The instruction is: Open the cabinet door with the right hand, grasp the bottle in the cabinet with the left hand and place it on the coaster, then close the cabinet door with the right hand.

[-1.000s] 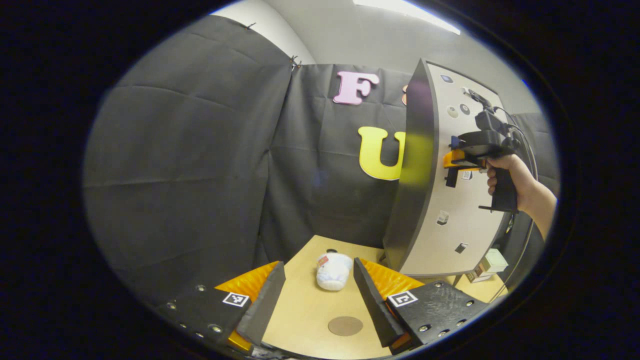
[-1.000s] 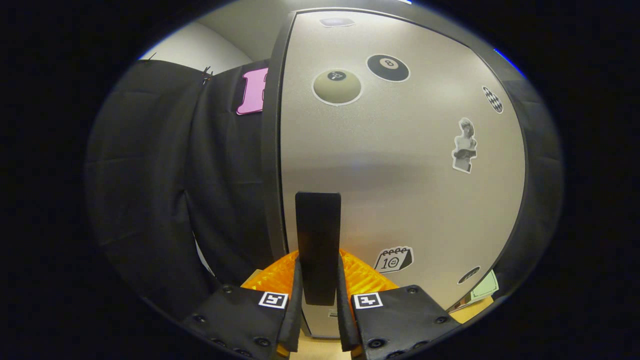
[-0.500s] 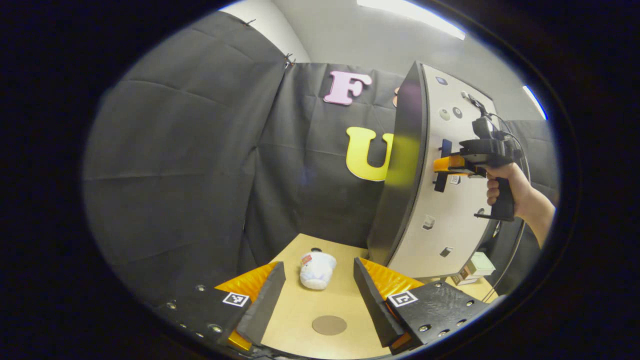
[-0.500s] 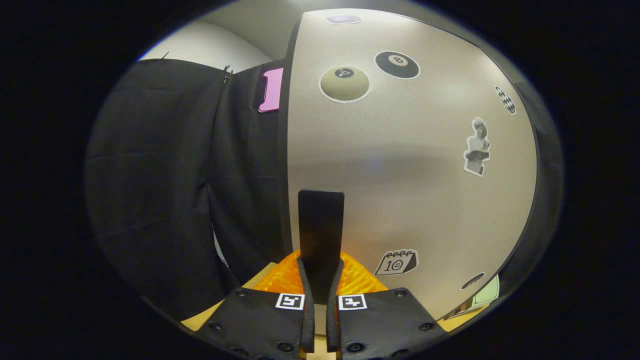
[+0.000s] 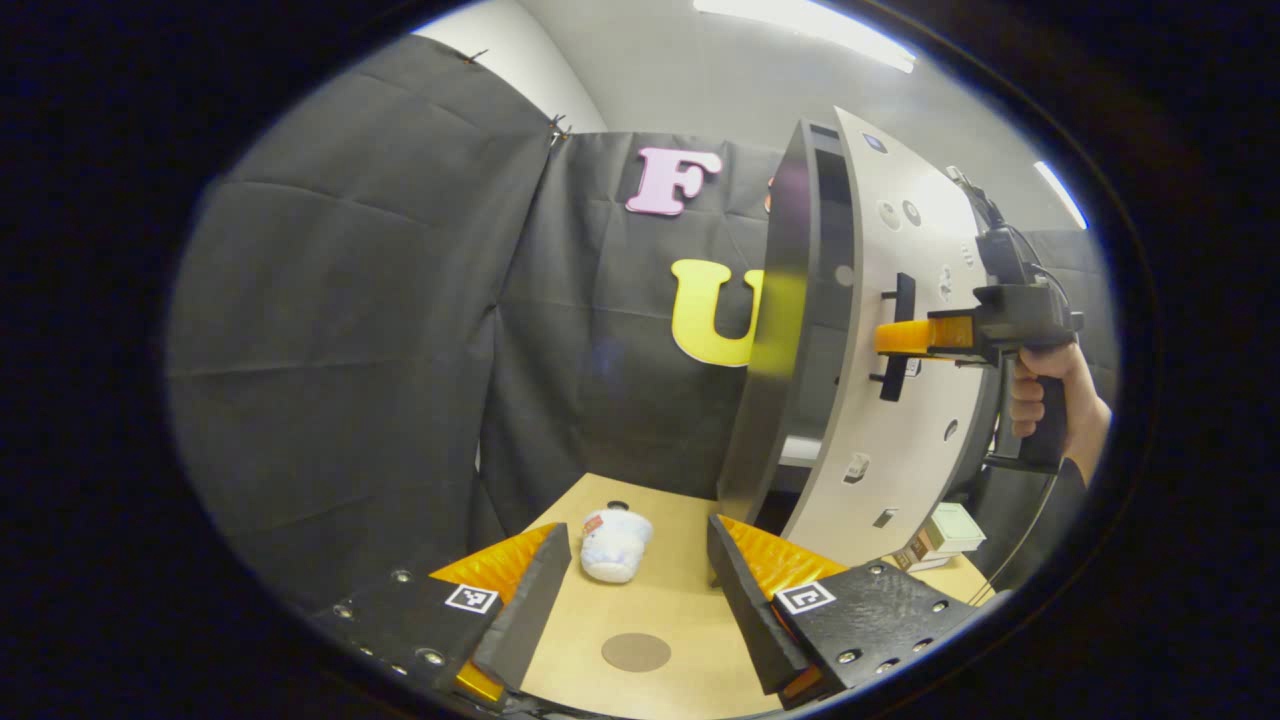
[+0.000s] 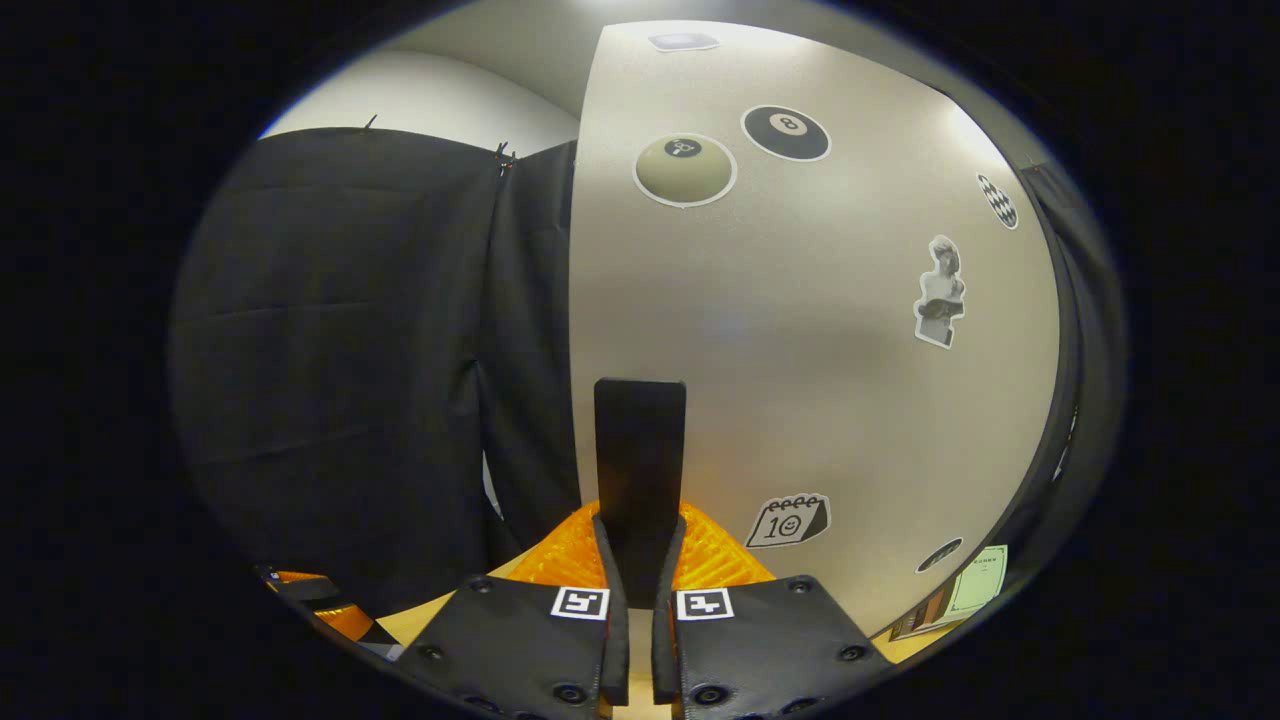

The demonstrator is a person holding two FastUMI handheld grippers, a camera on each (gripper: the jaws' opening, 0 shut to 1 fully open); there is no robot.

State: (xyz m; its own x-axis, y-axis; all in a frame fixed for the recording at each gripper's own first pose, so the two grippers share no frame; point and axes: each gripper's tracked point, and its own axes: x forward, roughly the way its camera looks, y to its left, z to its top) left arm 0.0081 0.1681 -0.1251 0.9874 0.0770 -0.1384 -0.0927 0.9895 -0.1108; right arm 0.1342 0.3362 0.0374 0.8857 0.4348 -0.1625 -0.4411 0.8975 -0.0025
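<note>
On the table's point(image 5: 600, 610) left side, in the left gripper view, a small white bottle-like object point(image 5: 612, 545) lies on its side near the back, well apart from the cabinet. Whether it is the task's bottle I cannot tell; the cabinet's inside is hardly visible from this angle. Nearer the camera sits the round brown coaster point(image 5: 636, 652), bare. The left gripper point(image 5: 630, 590) hangs low over the table with its jaws wide apart, holding nothing, the coaster showing between its fingers.

Further right stands the cabinet point(image 5: 790, 330), its dark side toward the camera. The door point(image 5: 900, 420), pale and dotted with stickers, stands a little ajar, with a dark gap showing along its free edge. The right gripper point(image 5: 895, 338), held by a hand point(image 5: 1040, 385), is at the black handle point(image 5: 900, 325).

From the right gripper view, both fingers of the right gripper point(image 6: 640, 575) are closed onto the handle point(image 6: 640, 470), which rises upright between them against the door point(image 6: 820, 330).

Judging by this, the first step is in hand: opening the door. Next the right hand should swing the door wide on its hinge, keeping its grip, until the opening is clear enough for the left gripper to reach in.
</note>
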